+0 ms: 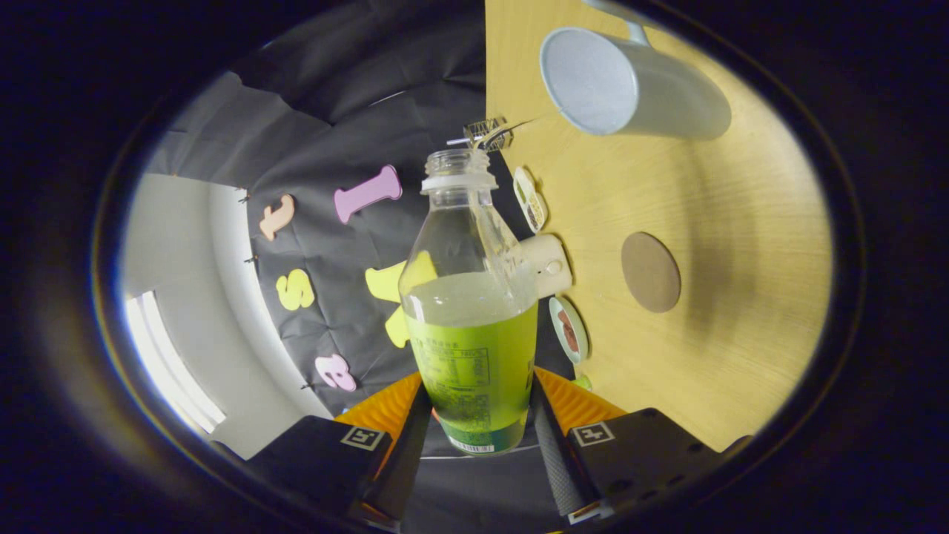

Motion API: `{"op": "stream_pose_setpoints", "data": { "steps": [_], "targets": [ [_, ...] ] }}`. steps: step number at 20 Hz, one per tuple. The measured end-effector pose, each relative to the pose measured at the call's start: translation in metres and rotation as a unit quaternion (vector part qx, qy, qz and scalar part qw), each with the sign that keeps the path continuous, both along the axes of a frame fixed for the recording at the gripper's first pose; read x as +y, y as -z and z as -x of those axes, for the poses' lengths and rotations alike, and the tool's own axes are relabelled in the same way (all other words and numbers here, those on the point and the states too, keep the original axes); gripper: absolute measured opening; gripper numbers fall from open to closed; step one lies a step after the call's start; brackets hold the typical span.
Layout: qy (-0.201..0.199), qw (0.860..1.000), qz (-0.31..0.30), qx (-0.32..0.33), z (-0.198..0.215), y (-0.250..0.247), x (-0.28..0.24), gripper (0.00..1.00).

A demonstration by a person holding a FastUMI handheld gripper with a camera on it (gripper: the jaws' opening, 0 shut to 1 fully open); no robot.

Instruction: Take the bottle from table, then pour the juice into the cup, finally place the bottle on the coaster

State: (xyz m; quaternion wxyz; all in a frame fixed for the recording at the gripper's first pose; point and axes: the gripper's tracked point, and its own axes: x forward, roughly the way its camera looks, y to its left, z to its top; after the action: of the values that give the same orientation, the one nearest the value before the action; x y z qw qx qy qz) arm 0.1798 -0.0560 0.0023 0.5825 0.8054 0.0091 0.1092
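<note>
the hand-held gripper (474, 426) is closed on the bottle (471, 311), one finger pressed to each side of its lower body; the bottle's base is cut off behind the fingers. cap off, mouth open, green juice fills it to about halfway. label print too small to read. the view is rolled, so the worktop (741, 297) stands beside the bottle. on it, a grey cup (630, 85) with its handle partly cut off, well beyond the fingers. a round brown coaster (650, 271) lies apart from both. small items along the worktop edge are hard to make out.
</note>
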Motion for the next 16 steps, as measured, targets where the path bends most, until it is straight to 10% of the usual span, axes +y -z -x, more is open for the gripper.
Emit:
{"op": "stream_pose_setpoints", "data": {
  "steps": [16],
  "targets": [
    [0.012, 0.998, -0.057, -0.023, 0.000, -0.017, -0.006, 0.76]
  ]
}}
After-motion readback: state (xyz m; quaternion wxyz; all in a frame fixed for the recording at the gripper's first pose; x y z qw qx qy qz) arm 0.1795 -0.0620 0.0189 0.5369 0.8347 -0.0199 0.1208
